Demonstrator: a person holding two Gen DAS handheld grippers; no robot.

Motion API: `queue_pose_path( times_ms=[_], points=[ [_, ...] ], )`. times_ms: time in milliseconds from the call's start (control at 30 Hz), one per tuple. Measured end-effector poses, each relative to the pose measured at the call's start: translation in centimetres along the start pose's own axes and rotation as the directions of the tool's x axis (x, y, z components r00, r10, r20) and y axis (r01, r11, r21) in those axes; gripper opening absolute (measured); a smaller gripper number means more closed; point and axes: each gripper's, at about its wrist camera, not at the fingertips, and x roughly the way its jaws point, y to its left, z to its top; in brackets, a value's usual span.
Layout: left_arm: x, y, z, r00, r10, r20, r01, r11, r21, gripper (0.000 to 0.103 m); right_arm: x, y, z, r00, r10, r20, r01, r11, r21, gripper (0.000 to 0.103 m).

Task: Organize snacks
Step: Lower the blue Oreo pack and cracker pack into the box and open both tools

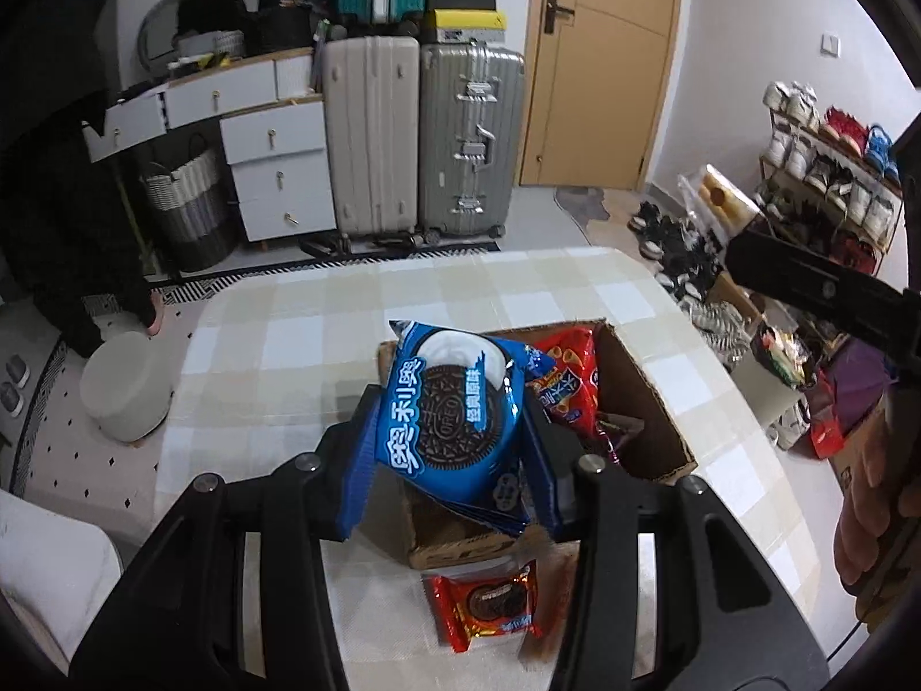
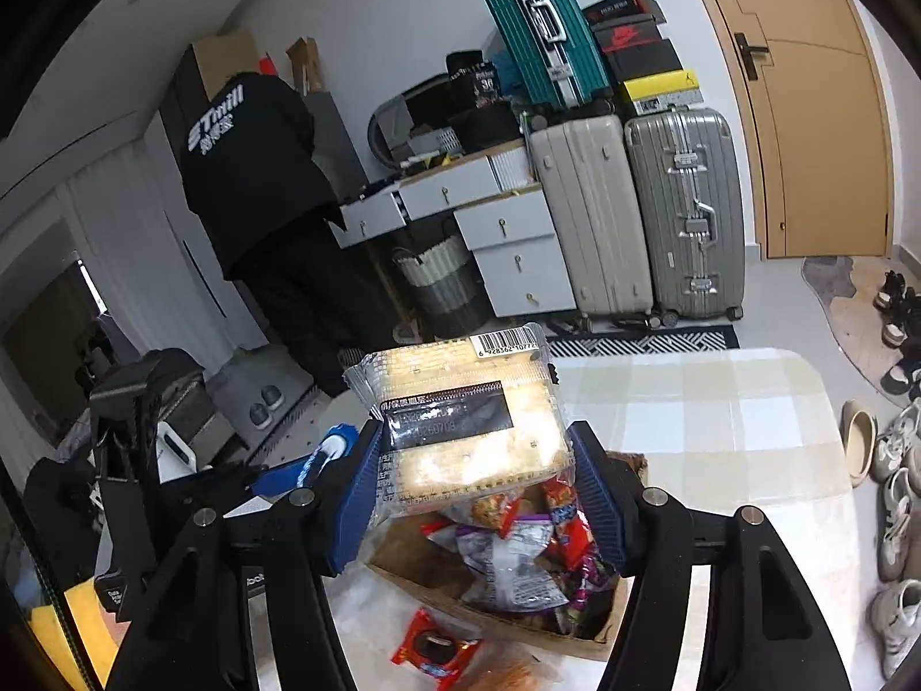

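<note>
My left gripper is shut on a blue Oreo pack, held over a brown cardboard box on the checked table. A red snack bag stands in that box. A small red cookie packet lies on the table in front of the box. In the right wrist view my right gripper is shut on a clear pack of pale crackers, held above the box, which is full of several mixed snack bags. The red cookie packet lies near the box. The left gripper's blue pack shows at the left.
The table wears a beige and white checked cloth. Behind it stand two suitcases, white drawers and a wooden door. A person in black stands by the drawers. Shoes crowd a rack at the right.
</note>
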Motion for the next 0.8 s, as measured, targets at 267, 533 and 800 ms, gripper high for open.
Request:
queue_pose_path(
  times_ms=[267, 533, 800],
  points=[
    [6.2, -1.8, -0.6, 0.992, -0.031, -0.122, 0.032, 0.999, 0.013, 0.042, 3.5, -1.8, -2.2, 0.994, -0.028, -0.103, 0.029, 1.000, 0.007, 0.064],
    [8.9, -3.6, -0.6, 0.989, -0.021, -0.148, 0.027, 0.999, 0.040, 0.042, 5.6, -2.9, -3.6, 0.989, -0.046, -0.144, 0.053, 0.998, 0.043, 0.064],
    [9.7, -2.8, -0.6, 0.989, -0.021, -0.145, 0.023, 1.000, 0.017, 0.042, 6.5, -3.0, -4.0, 0.985, -0.058, -0.162, 0.066, 0.997, 0.043, 0.064]
  ],
)
